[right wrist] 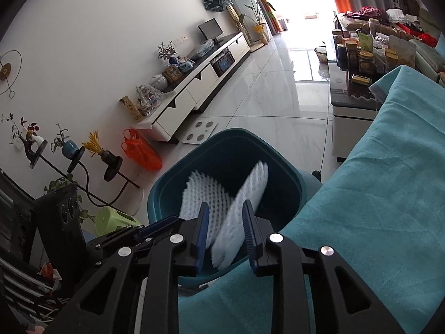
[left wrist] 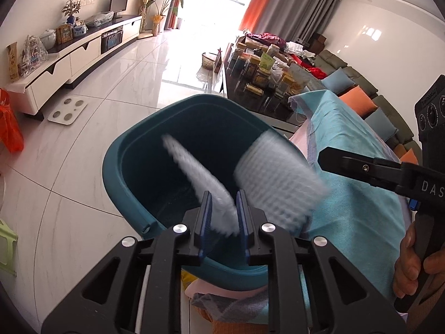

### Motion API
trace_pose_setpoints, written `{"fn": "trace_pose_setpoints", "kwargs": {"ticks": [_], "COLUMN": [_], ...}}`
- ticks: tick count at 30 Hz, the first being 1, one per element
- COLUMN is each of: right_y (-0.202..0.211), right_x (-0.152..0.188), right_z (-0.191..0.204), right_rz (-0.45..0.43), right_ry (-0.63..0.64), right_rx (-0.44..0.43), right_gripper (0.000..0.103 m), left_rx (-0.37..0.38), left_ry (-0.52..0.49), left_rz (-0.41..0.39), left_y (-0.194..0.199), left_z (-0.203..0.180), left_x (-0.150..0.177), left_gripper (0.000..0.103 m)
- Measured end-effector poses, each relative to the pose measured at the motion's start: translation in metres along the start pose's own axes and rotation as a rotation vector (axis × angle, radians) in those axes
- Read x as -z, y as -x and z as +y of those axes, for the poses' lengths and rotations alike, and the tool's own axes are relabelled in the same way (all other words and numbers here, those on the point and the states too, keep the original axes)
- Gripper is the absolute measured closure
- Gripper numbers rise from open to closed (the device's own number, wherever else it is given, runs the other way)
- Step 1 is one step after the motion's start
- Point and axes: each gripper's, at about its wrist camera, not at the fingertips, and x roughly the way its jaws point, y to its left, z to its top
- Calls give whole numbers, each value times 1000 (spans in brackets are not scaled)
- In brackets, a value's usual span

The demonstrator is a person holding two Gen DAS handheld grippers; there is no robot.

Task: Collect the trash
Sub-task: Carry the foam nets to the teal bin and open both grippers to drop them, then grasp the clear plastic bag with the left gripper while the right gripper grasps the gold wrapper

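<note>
- Grippers first, nearest the cameras: the left gripper point(left wrist: 224, 214) has its blue pads apart by a narrow gap, and a white foam net piece point(left wrist: 200, 178) stands between them — whether the pads pinch it or have just let go cannot be told, since the piece is blurred.
- Likewise the right gripper point(right wrist: 225, 232) shows a second white foam net piece point(right wrist: 242, 217) between slightly parted pads; grip or release cannot be told there either.
- Just beyond the fingertips sits the teal bin point(left wrist: 125, 150), mouth tilted toward the cameras, both foam pieces over or inside its opening.
- To the right, touching the bin's side, lies the teal cloth point(right wrist: 375, 194) over a raised surface.
- Judged step: dropping trash into the bin. Doing it well means keeping each piece wholly inside the rim before opening wide — light foam may spring off the edge or cling to a pad.
- Far off: the white TV cabinet point(left wrist: 83, 55) at left and a cluttered coffee table point(left wrist: 264, 89).
</note>
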Motion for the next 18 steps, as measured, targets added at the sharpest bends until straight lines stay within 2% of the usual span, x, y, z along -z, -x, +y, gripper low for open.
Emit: {"fn": "trace_pose_setpoints", "kwargs": {"ticks": [4, 8, 10, 12, 18], "right_y": [2, 22, 41, 61, 130], "right_x": [2, 7, 12, 18, 45], "right_z": [0, -4, -7, -10, -26], "right_rz": [-5, -51, -93, -129, -248], "right_ry": [-6, -4, 7, 17, 36], "right_rx": [-6, -18, -14, -8, 61], "right_gripper": [77, 77, 74, 72, 66], "left_rx": [-14, -16, -6, 19, 157], "left_ry": [2, -18, -49, -80, -195], "left_rz": [-17, -54, -84, -113, -149], "left_y": [0, 14, 24, 34, 51], "left_z": [-8, -23, -33, -46, -105], "left_x": [10, 15, 14, 14, 18], "left_gripper": [78, 72, 62, 57, 52]}}
